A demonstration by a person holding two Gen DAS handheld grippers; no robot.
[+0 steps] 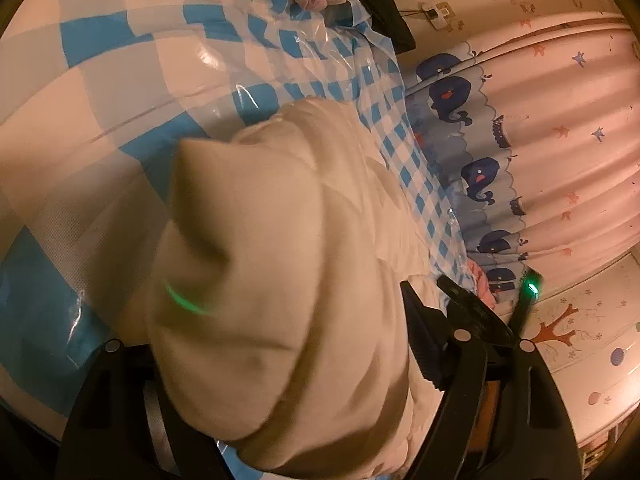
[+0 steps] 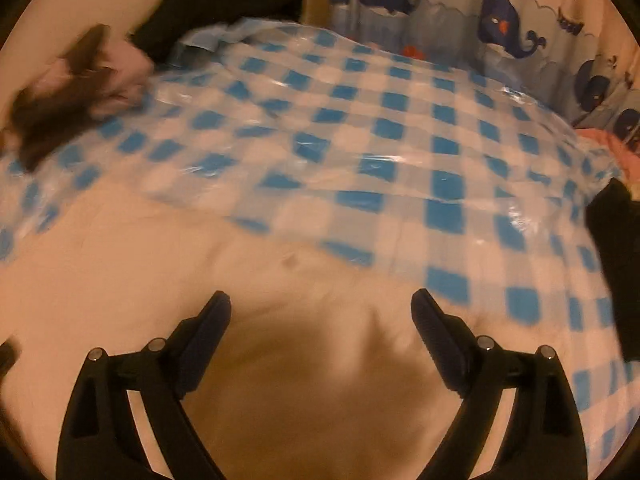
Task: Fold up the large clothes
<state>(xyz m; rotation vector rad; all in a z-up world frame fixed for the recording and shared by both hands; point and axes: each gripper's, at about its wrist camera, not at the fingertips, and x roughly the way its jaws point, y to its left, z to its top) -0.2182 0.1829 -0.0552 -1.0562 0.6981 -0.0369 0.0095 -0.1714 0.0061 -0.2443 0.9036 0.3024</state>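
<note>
Warm, dim indoor light is tinting both my feeds orange. Glare is streaking across the checkered plastic sheet (image 2: 360,152) beyond the jaws. Motion blur is smearing the cream garment (image 1: 280,280) bunched between the left jaws, and fisheye distortion is bending the whale curtain (image 1: 520,140) toward the dark rims.

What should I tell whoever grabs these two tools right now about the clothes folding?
Left tool: lifting a bunched fold of the cream garment; its tips are hidden by cloth, so the grip is unconfirmed.
Right tool: open, empty, above the flat part of the garment.
Garment lies on the blue checked plastic cover; other clothes are piled at the far edge.
Done: a fold is underway. Left: lay it down, smooth, finish folding.
</note>
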